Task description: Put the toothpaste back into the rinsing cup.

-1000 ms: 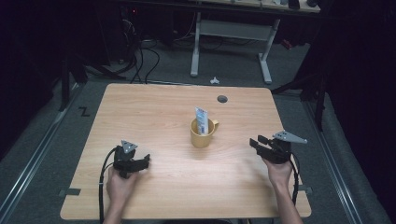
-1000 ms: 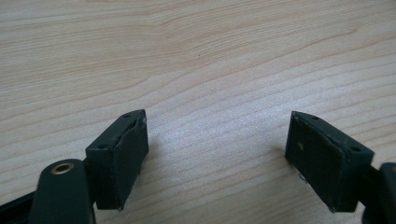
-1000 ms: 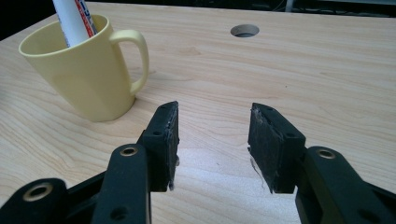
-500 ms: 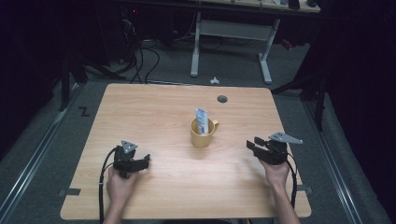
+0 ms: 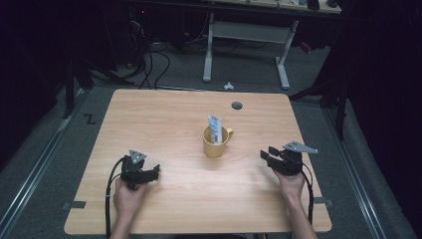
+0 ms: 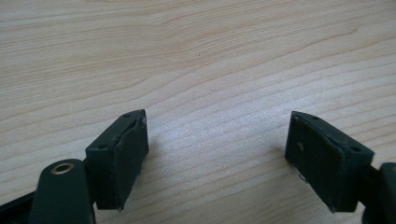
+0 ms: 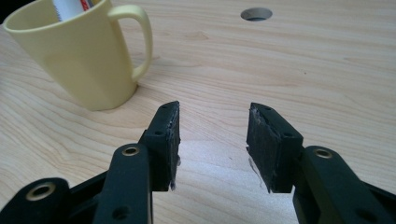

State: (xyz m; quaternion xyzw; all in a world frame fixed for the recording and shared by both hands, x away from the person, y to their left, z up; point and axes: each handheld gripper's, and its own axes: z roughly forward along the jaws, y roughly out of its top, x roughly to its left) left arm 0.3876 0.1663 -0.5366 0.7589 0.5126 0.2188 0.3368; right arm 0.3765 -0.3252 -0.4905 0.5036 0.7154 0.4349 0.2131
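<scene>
Left gripper (image 5: 149, 173): held low at the near-left of the wooden table (image 5: 164, 114), jaws pointing right. In the left gripper view its jaws stand wide apart with bare wood grain between them; nothing held.

Centre: yellow mug (image 5: 216, 142) stands upright on the table, about midway between the two grippers and a little farther from the person. Its handle points toward the right side. A tube (image 5: 215, 128), white and blue, stands upright inside the mug, its top above the rim.

A round hole (image 5: 237, 105) lies in the tabletop beyond the mug.

Right gripper (image 5: 266, 154): at the near-right, jaws pointing left toward the mug, well apart from it. In the right gripper view its jaws are parted, narrower than the left pair, empty.
</scene>
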